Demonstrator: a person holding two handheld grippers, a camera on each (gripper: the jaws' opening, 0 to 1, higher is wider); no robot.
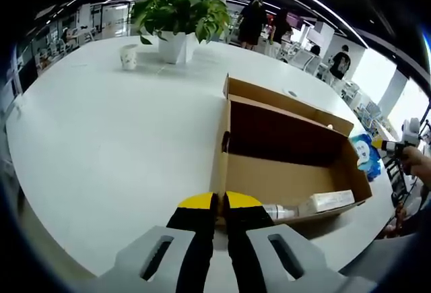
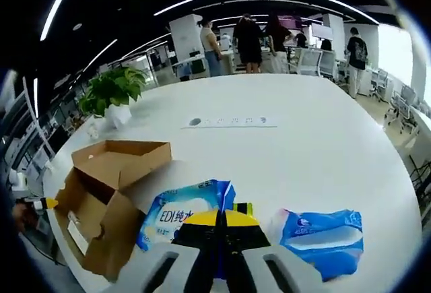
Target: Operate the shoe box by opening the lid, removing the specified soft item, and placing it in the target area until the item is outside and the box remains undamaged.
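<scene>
Wipes pack point(image 1: 364, 153) half hidden behind shoe box point(image 1: 283, 172), pack's print point(image 2: 176, 217) partly covered

A potted plant point(image 1: 180, 11) in a white pot stands at the far side of the white worktop point(image 1: 114, 145), with a small white cup point(image 1: 128, 56) just beside it. In the right gripper view the same plant point(image 2: 112, 91) sits well apart from a flat strip of sockets point(image 2: 229, 122) set into the worktop point(image 2: 323, 151). Beyond the plant, several people point(image 2: 249, 40) stand among office chairs point(image 2: 310, 60).
</scene>
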